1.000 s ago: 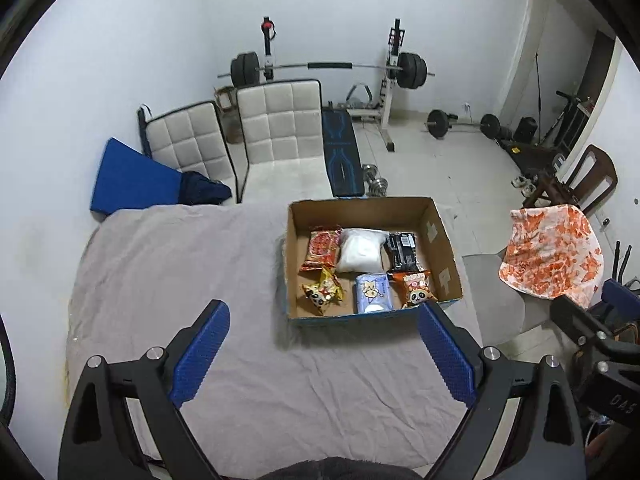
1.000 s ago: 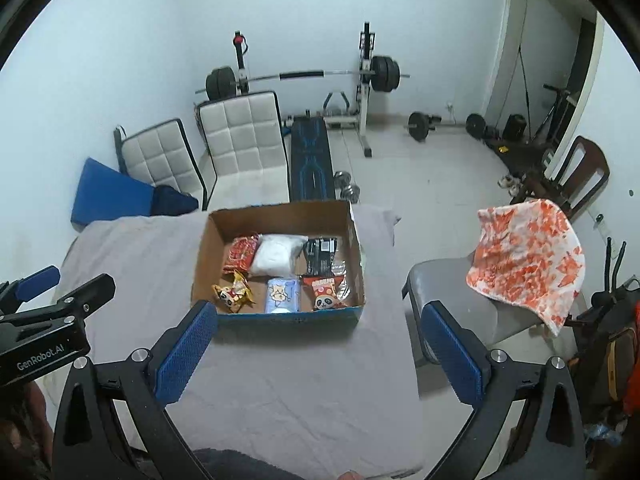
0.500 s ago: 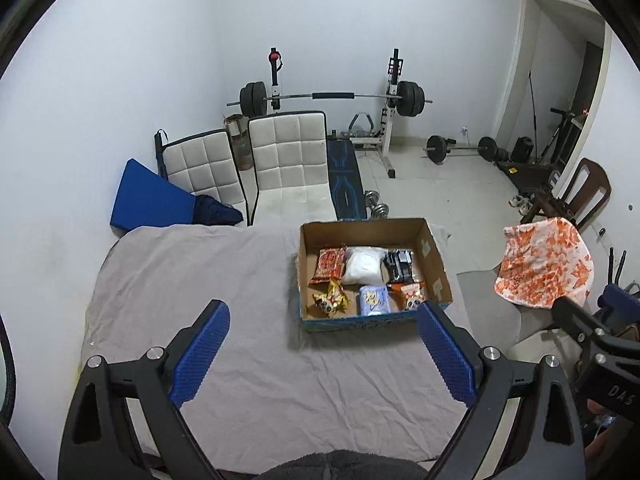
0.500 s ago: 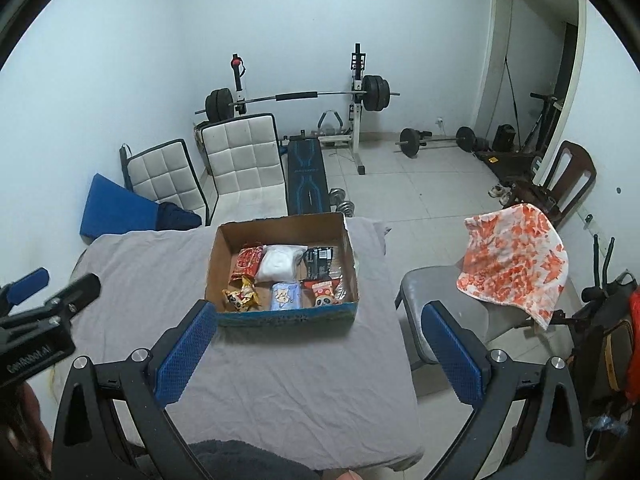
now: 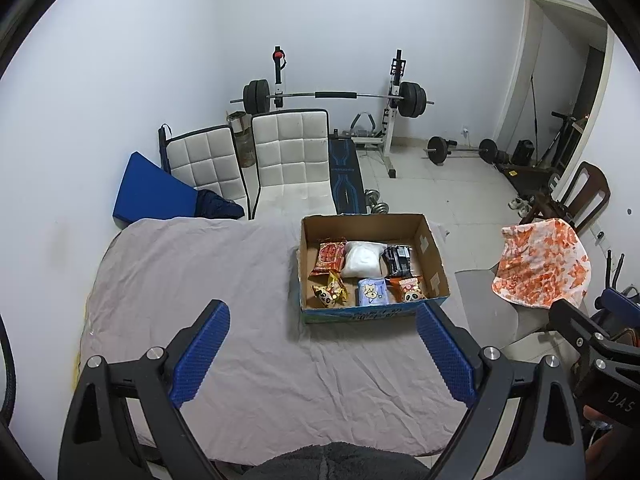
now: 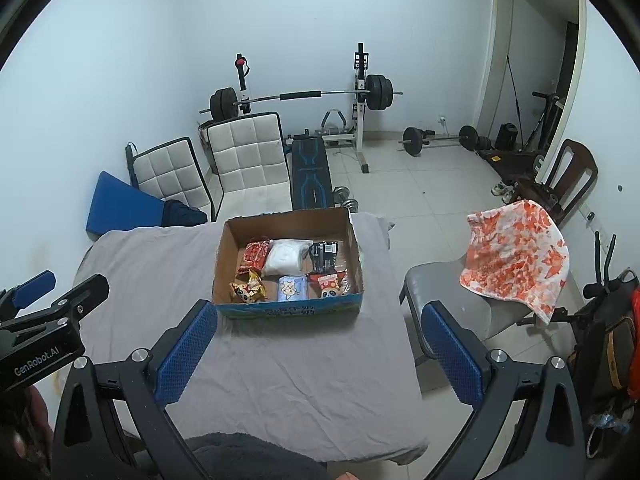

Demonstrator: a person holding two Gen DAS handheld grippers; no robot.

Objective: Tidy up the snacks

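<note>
A cardboard box (image 5: 434, 264) sat on the grey cloth-covered table (image 5: 200, 280), toward its far right part, at about 1 o'clock from the left claw (image 5: 322, 344) and 11 o'clock from the right claw (image 6: 316, 340). Six snacks lay inside in two rows. Far row: red packet (image 5: 329, 257), white bag (image 5: 363, 259), black packet (image 5: 398, 261). Near row: yellow packet (image 5: 330, 293), pale blue packet (image 5: 373, 292), orange panda packet (image 5: 409, 290). Both claws hung above the near table edge, well apart from the box, each spread wide and holding nothing. Two white padded chairs (image 5: 288, 152) stood at 12 o'clock beyond the table; a barbell rack (image 5: 336, 96) stood against the back wall. An orange-patterned cloth (image 6: 516, 256) draped a chair at 3 o'clock.
</note>
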